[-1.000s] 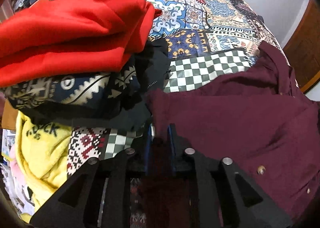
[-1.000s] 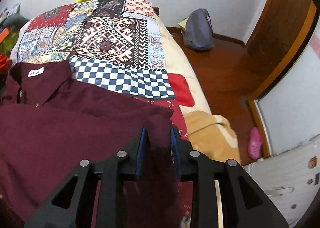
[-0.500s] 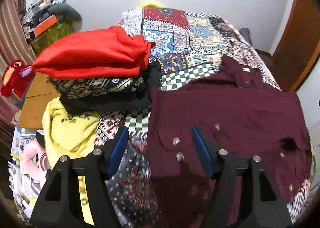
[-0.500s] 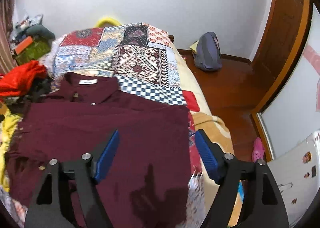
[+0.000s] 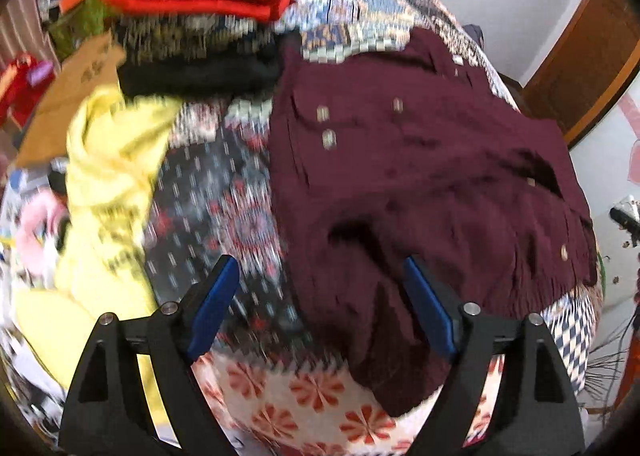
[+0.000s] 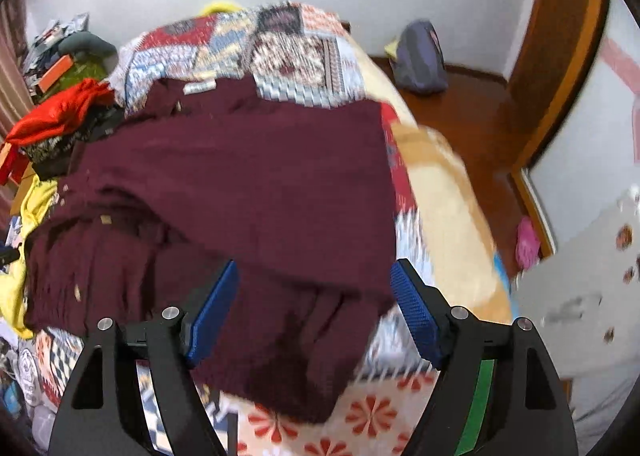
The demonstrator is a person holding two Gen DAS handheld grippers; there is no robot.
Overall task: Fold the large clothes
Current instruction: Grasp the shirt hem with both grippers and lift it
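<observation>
We've got one maroon shirt [image 6: 248,183] lying on the patchwork bed [image 6: 304,51], lower part doubled up over the body, so approx. one fold in, more left we reckon. Left gripper [image 5: 324,308] jaws opening, nothing between; right gripper [image 6: 316,308] jaws apart, empty. Beside the shirt: one stack [image 5: 196,35] w/ red garment on top, one yellow garment [image 5: 108,159] unfolded.

On my left a stack of clothes [image 5: 196,39] and a yellow garment [image 5: 108,183] block the bed edge. Between them and the shirt [image 5: 420,175] I see a free strip of quilt [image 5: 224,207]. Right of the shirt, the mattress edge [image 6: 444,195] and floor [image 6: 472,115] are open.
</observation>
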